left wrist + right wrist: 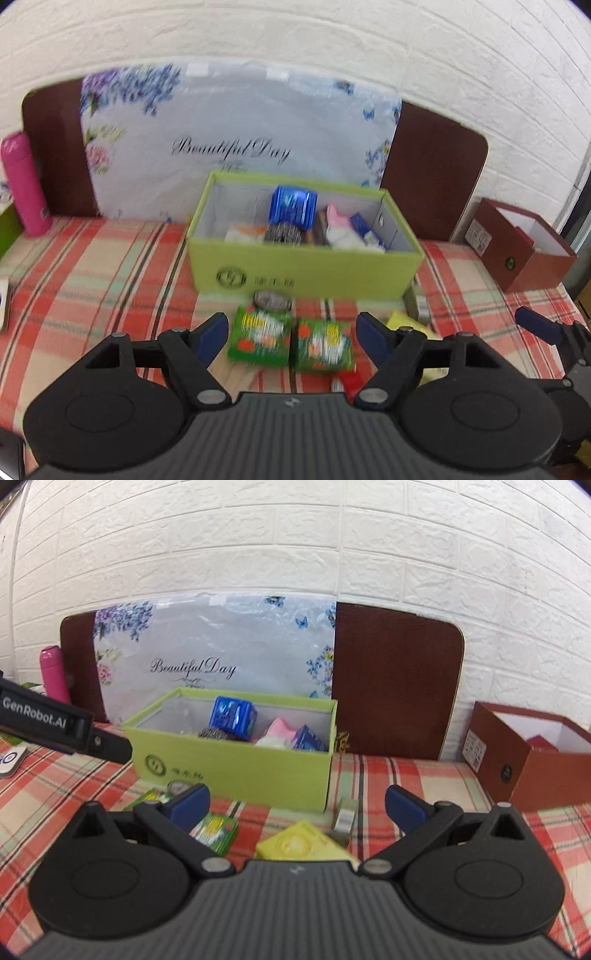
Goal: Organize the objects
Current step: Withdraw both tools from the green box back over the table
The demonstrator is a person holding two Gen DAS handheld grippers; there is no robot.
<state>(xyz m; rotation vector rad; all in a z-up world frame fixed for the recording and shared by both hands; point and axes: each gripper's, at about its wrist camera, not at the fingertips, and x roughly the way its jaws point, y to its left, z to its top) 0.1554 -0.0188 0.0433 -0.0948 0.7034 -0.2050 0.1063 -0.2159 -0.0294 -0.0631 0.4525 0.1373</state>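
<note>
An open green box (306, 266) (232, 771) stands on the plaid cloth and holds a blue pack (293, 205), a steel scourer (282, 232), a pink-and-white item (341, 229) and a small blue carton (308, 738). In front of it lie two green packets (258, 338) (323, 345), a round tin (272, 300), a yellow packet (303, 843) and a small grey carton (345, 816). My left gripper (291, 338) hovers open above the green packets, not touching them. My right gripper (295, 806) is wide open and empty over the yellow packet.
A red-brown open box (524, 258) (532, 760) stands at the right. A pink bottle (24, 184) is at the far left. A floral bag (240, 140) leans on a brown board against the white brick wall. The left gripper's body (55, 723) crosses the right wrist view.
</note>
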